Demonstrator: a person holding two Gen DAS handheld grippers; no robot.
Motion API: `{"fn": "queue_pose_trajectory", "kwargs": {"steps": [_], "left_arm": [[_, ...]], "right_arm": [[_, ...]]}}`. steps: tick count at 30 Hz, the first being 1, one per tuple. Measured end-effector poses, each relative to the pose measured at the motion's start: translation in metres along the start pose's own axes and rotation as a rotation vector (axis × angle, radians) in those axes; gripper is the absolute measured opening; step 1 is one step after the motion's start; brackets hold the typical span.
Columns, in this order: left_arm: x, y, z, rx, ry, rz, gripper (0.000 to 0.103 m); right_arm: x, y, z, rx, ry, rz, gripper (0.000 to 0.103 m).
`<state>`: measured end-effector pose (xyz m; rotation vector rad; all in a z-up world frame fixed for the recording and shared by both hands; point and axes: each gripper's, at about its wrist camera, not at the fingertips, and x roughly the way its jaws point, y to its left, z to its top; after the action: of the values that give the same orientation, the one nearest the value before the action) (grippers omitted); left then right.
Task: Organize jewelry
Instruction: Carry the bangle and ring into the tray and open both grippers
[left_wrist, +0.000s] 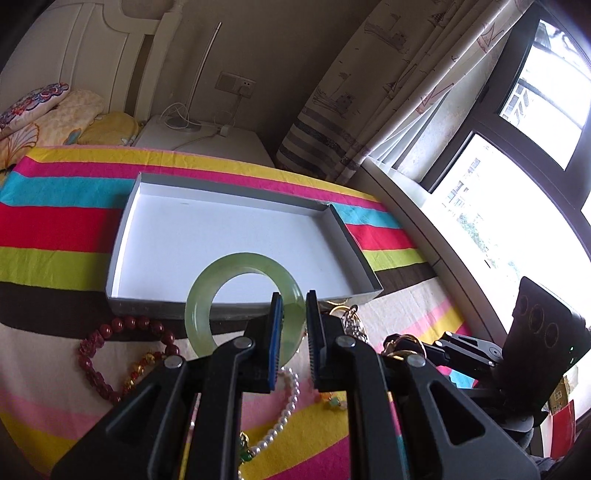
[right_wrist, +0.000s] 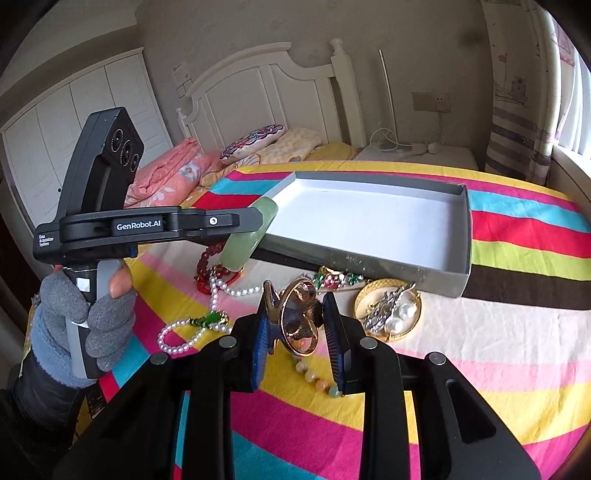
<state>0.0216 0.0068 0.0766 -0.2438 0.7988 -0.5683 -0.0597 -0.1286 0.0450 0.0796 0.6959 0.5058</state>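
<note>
My left gripper (left_wrist: 294, 299) is shut on a pale green jade bangle (left_wrist: 210, 288) and holds it above the near edge of the empty white tray (left_wrist: 221, 236). The bangle also shows in the right wrist view (right_wrist: 251, 236), held by the left gripper (right_wrist: 258, 218) at the tray's (right_wrist: 369, 221) left corner. My right gripper (right_wrist: 299, 295) is shut on a gold ring-shaped clip (right_wrist: 299, 317), lifted above the striped cloth. A red bead bracelet (left_wrist: 107, 354), a pearl necklace (left_wrist: 284, 410) and a gold dish with pearl earrings (right_wrist: 388, 310) lie on the cloth in front of the tray.
The striped cloth (right_wrist: 480, 369) covers the table. A bed with pillows (right_wrist: 258, 144) and a white nightstand (left_wrist: 207, 140) stand behind. A curtain and window (left_wrist: 498, 184) lie to the right. A coloured bead string (right_wrist: 317, 380) lies under my right gripper.
</note>
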Motion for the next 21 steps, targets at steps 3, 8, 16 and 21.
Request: {"fn": "queue_pose_trajectory", "kwargs": {"steps": [3, 8, 16, 21], "left_arm": [[0.009, -0.002, 0.015, 0.006, -0.001, 0.021, 0.012], [0.034, 0.008, 0.038, -0.012, 0.007, 0.076, 0.013], [0.069, 0.035, 0.066, -0.070, -0.012, 0.146, 0.012], [0.072, 0.029, 0.075, -0.057, -0.042, 0.174, 0.008]], "right_arm": [[0.010, -0.013, 0.016, 0.015, -0.012, -0.026, 0.028], [0.031, -0.045, 0.043, 0.082, -0.018, -0.037, 0.028], [0.079, -0.086, 0.062, 0.187, 0.039, -0.129, 0.028], [0.094, -0.103, 0.059, 0.257, 0.041, -0.145, 0.030]]}}
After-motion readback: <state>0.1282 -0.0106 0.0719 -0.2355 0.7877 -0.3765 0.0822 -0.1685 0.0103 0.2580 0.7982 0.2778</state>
